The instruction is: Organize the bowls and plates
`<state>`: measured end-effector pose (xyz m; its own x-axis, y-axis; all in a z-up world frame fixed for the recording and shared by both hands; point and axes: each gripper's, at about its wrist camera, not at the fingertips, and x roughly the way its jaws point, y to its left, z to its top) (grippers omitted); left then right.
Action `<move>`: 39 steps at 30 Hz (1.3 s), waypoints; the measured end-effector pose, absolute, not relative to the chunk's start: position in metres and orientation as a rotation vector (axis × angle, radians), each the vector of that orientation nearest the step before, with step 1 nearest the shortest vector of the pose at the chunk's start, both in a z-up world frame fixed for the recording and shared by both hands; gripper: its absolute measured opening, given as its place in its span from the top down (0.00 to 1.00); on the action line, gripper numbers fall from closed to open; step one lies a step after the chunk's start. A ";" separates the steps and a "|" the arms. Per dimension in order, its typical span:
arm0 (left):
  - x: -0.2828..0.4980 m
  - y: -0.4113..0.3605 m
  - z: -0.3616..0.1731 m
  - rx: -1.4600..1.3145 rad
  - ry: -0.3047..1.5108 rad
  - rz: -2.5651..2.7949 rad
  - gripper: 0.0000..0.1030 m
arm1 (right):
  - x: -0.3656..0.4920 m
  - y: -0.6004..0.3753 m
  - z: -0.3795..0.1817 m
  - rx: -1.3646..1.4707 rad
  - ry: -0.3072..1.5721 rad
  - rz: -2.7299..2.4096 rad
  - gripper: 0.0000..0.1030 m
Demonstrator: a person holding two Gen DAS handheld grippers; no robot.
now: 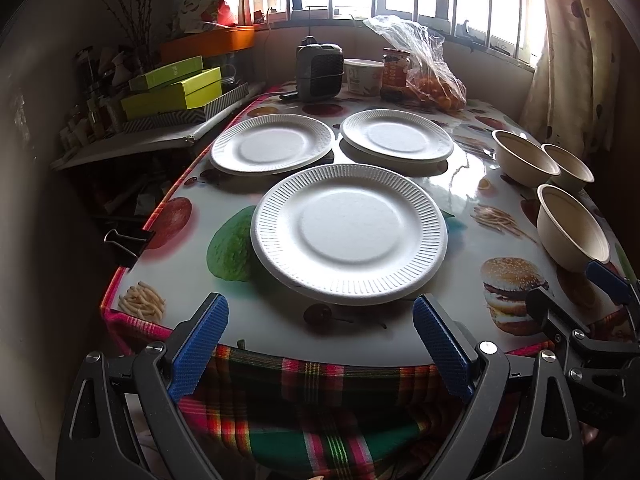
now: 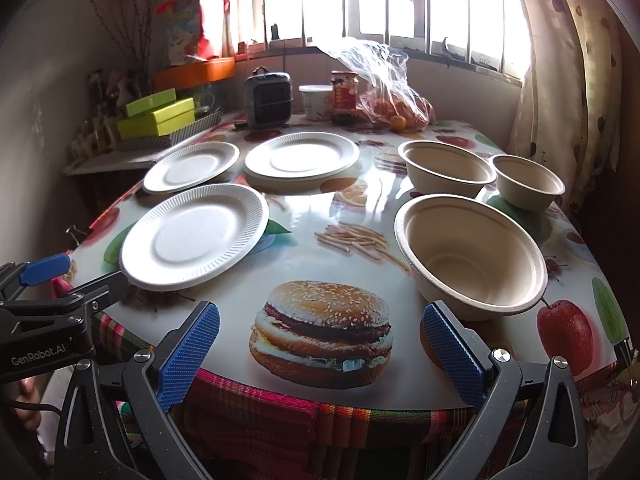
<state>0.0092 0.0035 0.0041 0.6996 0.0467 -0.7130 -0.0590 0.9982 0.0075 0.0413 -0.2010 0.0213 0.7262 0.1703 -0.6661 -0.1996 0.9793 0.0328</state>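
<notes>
Three white paper plates lie on the table: a near plate (image 1: 349, 233) (image 2: 195, 235), a far left plate (image 1: 272, 145) (image 2: 191, 166) and a far right plate (image 1: 397, 135) (image 2: 302, 155), which seems to rest on another plate. Three beige bowls stand at the right: a near bowl (image 1: 573, 227) (image 2: 471, 254), a far bowl (image 1: 524, 157) (image 2: 449, 168) and a small bowl (image 1: 570, 166) (image 2: 528, 181). My left gripper (image 1: 320, 344) is open and empty at the table's front edge, before the near plate. My right gripper (image 2: 320, 350) is open and empty, left of the near bowl.
The table (image 2: 304, 256) has a glossy cloth printed with food pictures. At the back stand a small dark heater (image 1: 319, 72), a white tub (image 1: 362, 75), a jar (image 1: 395, 74) and a bag of oranges (image 1: 434, 84). Green boxes (image 1: 172, 90) sit on a shelf at the left.
</notes>
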 end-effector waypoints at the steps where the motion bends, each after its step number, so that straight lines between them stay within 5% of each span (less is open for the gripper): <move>1: 0.009 0.003 0.004 -0.016 0.794 0.059 0.09 | 0.041 -0.201 0.021 -0.042 0.731 0.204 0.00; 39: 0.072 0.098 0.041 -0.119 0.769 0.131 0.09 | 0.132 -0.145 0.081 -0.102 0.701 0.299 0.00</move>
<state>0.0716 0.0976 0.0408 0.7113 0.0744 -0.6989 -0.1616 0.9851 -0.0595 0.1325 -0.1452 0.0811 0.7235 0.2367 -0.6485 -0.3045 0.9525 0.0079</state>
